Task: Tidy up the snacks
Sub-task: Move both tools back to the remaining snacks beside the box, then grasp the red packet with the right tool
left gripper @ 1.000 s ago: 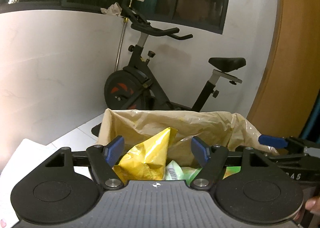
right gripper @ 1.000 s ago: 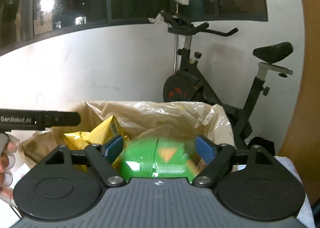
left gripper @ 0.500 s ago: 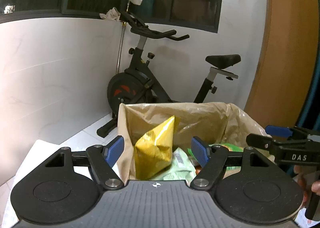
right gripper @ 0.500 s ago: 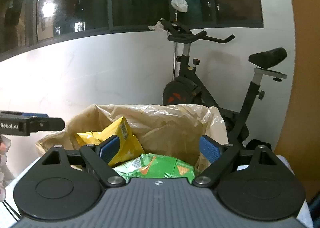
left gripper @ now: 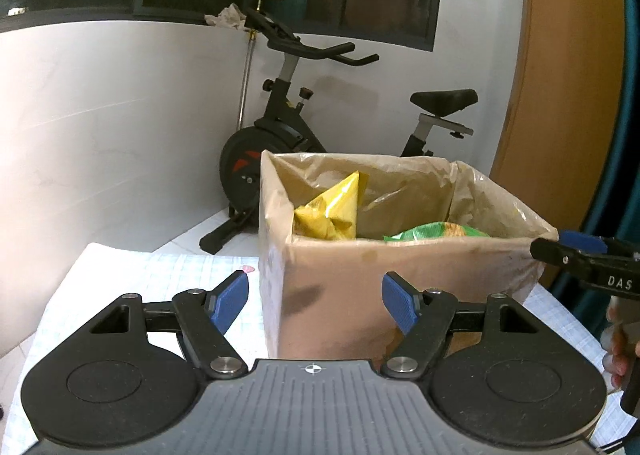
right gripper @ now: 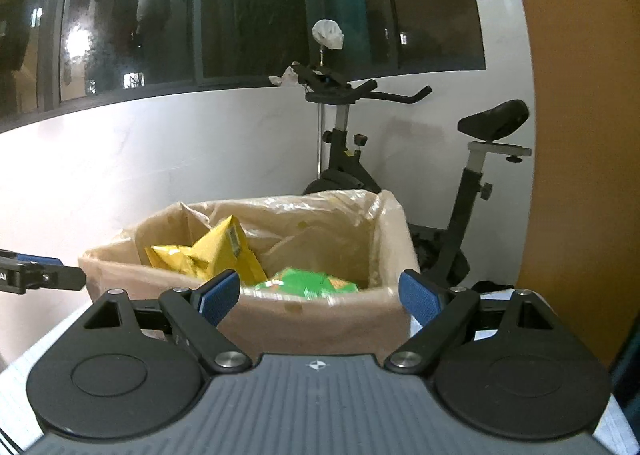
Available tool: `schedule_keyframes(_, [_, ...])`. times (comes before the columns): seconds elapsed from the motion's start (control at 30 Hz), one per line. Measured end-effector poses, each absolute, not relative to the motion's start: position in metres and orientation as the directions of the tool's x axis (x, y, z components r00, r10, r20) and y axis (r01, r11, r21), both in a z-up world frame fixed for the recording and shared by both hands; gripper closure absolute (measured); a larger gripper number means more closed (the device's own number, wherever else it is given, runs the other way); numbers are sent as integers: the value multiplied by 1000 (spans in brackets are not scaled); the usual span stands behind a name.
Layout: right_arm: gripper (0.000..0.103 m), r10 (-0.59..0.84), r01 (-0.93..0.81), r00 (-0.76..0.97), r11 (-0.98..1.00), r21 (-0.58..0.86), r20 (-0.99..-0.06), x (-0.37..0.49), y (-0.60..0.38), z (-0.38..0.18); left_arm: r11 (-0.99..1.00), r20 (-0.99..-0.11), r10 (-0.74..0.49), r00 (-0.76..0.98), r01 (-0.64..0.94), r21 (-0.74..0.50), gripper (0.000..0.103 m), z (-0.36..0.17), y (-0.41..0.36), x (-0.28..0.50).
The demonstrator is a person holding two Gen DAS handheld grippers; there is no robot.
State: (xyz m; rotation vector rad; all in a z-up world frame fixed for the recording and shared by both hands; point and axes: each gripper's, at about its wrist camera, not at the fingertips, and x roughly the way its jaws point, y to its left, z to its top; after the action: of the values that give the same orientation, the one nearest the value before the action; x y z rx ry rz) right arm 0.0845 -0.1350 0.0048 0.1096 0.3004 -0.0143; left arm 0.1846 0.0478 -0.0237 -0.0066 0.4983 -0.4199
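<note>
Both the left tool (left gripper: 315,300) and right tool (right gripper: 319,296) gape wide, empty; crinkly plastic lines the cardboard box (left gripper: 360,275); a glossy yellow packet (left gripper: 334,207) stands peaked inside.

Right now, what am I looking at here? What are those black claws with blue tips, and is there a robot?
There is no robot. A person holds a two-finger grabbing tool in each hand, and each tool carries a wide-angle camera that looks forward along its fingers. One picture comes from the left gripper, the other from the right gripper. The blue tips are its gripping pads. Both stand open and hold nothing. In front of them a cardboard box lined with clear plastic stands on a white gridded table cover. Inside it lie a yellow snack bag and a green snack bag. Behind, by the wall, stands an exercise bike.
</note>
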Motion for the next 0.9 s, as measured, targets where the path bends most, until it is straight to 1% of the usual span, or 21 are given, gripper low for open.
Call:
schedule_keyframes(0.13, [14, 1, 32, 949, 995, 99, -316, 73, -136, -8, 920, -469, -382, 796, 373, -116, 27, -37, 49, 176])
schedule_keyframes(0.27, [14, -1, 41, 925, 994, 98, -379, 68, -136, -28, 928, -494, -363, 790, 352, -119, 27, -53, 46, 170])
schedule_keyframes(0.4, [15, 3, 41, 899, 995, 91, -437, 66, -133, -51, 942, -517, -323, 793, 323, -92, 27, -69, 42, 161])
schedule_keyframes(0.5, [15, 4, 41, 878, 996, 83, -478, 66, -132, -68, 944, -539, -317, 780, 311, -106, 28, -79, 41, 158])
schedule_keyframes(0.63, [17, 15, 30, 842, 997, 75, -540, 66, -130, -90, 947, -563, -312, 766, 298, -119, 28, -89, 42, 155])
schedule_keyframes(0.77, [23, 60, -21, 795, 997, 72, -604, 63, -120, -110, 949, -582, -307, 753, 289, -126, 28, -100, 44, 147])
schedule_keyframes(0.9, [26, 105, -79, 740, 994, 70, -664, 60, -105, -130, 951, -597, -300, 744, 280, -129, 28, -106, 44, 142])
